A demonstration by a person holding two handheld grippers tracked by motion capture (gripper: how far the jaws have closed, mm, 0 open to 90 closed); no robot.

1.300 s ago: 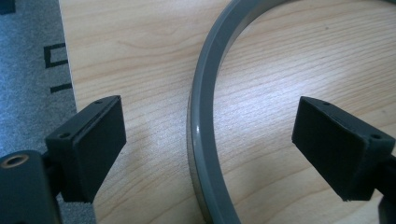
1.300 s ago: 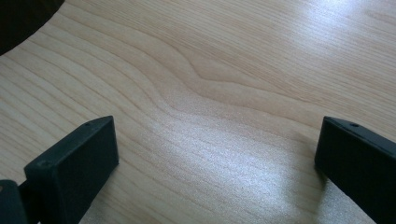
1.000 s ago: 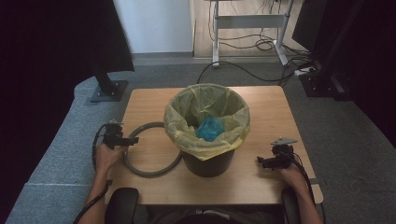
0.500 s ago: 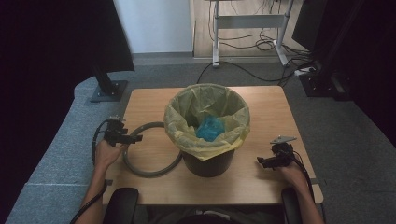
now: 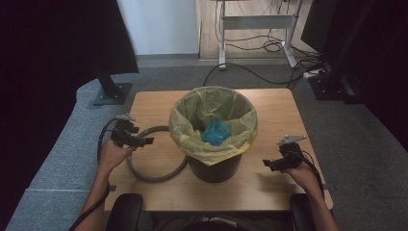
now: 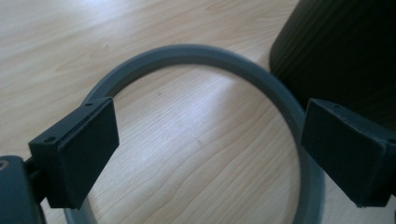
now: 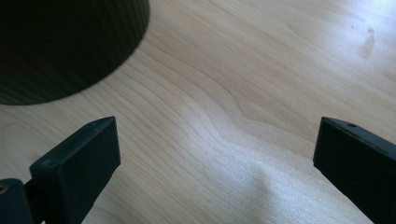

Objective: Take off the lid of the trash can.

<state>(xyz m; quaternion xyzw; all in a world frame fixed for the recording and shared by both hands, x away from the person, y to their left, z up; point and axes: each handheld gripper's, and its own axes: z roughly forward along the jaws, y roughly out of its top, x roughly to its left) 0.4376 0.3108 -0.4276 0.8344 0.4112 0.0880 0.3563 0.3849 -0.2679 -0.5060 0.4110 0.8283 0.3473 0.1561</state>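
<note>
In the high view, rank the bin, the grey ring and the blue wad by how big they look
1. bin, with its yellow liner
2. grey ring, nearly as wide, partly hidden behind the bin
3. blue wad inside the liner, clearly smallest

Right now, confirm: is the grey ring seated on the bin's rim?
No, the grey ring lies flat on the table beside the bin.

A grey ring [image 5: 155,161] lies flat on the light wooden tabletop [image 5: 269,113], to the left of a black bin [image 5: 214,166]. It is a plain, smooth hoop with a flat band profile, and its right side runs up against the bin's base. The bin stands upright near the middle of the tabletop, lined with a yellow bag [image 5: 192,139] folded over its rim; a crumpled blue item [image 5: 216,131] lies inside.
</note>
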